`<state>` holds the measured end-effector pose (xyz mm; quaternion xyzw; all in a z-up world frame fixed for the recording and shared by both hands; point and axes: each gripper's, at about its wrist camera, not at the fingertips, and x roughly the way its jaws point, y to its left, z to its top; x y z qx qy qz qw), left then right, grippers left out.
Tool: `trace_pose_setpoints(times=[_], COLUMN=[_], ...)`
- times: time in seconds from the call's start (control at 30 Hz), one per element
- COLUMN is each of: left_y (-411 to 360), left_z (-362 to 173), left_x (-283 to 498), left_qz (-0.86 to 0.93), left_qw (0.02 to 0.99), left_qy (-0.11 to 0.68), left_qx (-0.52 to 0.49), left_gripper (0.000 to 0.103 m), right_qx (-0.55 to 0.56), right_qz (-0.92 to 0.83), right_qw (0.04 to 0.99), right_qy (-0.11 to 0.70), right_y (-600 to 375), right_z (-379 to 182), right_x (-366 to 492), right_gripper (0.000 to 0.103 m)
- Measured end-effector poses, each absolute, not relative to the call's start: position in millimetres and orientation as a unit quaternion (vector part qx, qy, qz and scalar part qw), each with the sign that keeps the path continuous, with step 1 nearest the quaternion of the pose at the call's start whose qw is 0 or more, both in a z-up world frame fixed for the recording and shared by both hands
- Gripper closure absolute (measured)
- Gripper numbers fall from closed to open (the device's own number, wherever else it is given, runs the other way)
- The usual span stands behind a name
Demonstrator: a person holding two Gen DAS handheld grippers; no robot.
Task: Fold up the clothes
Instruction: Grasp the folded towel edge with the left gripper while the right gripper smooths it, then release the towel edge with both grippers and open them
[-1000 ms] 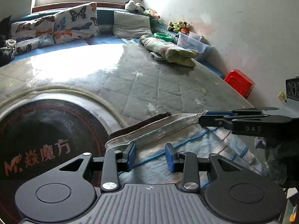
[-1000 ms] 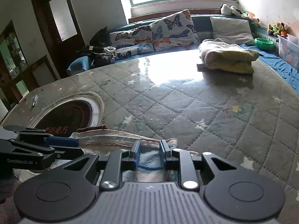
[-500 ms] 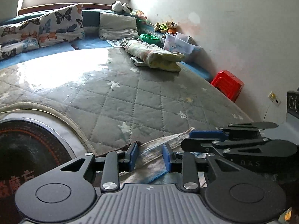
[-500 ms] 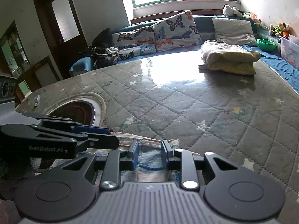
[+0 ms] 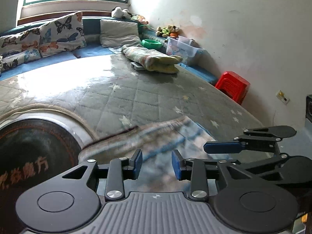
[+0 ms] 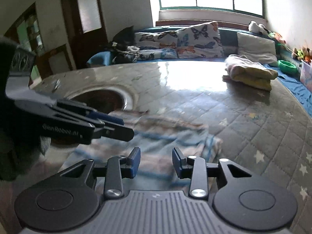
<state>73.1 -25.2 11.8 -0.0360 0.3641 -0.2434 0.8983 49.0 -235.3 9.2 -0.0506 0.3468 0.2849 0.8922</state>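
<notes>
Both tools are over the garment [image 5: 156,142] now, a pale blue-striped piece lying partly folded on the quilted table [image 5: 120,97] at its near edge, just beside the round dark inset [image 5: 35,150]. The left hand-held gripper [image 5: 157,164] has its jaws spread with cloth showing below the gap, and the pads are not pressing on it; they have just been opening. Same story on the right hand-held gripper [image 6: 156,162]: jaws apart, just been opening, fabric beneath but nothing pinched. In the left view the right tool sits just off to the side, very near.

So the cloth [image 6: 156,136] looks released, and the fold is sitting on its own. Here is the worry: the 2 tools are close together, and a careless pull-away could snag a pad on the top layer and drag the fold open. The garment also lies near the table's edge and against the inset's rim, so a loose corner could slide or bunch there. Motion blur on the fabric hides whether the edges line up. The folded pile [image 6: 251,74] at the far side is well apart.
</notes>
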Motion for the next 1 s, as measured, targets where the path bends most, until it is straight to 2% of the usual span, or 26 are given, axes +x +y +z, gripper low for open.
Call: trace_pose_setpoints(times=[0.23,0.33,0.4,0.87,0.93,1.0], left_y=[-21,-18,-15,1,2,4], left_z=[9,5,1,-13,-15,-14], left_x=[15,-7,-20,-52,-53,-54], left_qz=[-0.262,-0.268,-0.268,-0.247,-0.244,-0.241], left_qw=[0.899,0.899,0.899,0.908,0.908,0.909], left_qy=[0.352,0.348,0.346,0.337,0.339,0.341], left_qx=[-0.004,0.002,0.007,0.015,0.012,0.011], left_gripper=[0.065,0.065,0.065,0.065,0.065,0.063], right_qx=[-0.094,-0.121,-0.127,-0.042,-0.035,-0.027], right_qz=[0.300,0.299,0.300,0.263,0.253,0.251], right_qw=[0.888,0.889,0.889,0.910,0.910,0.908], right_qy=[0.336,0.324,0.322,0.316,0.328,0.335], right_y=[-229,-226,-225,-261,-265,-268], right_z=[4,0,0,7,1,-3], right_x=[-2,-21,-32,-52,-49,-48], right_gripper=[0.062,0.056,0.056,0.057,0.062,0.062])
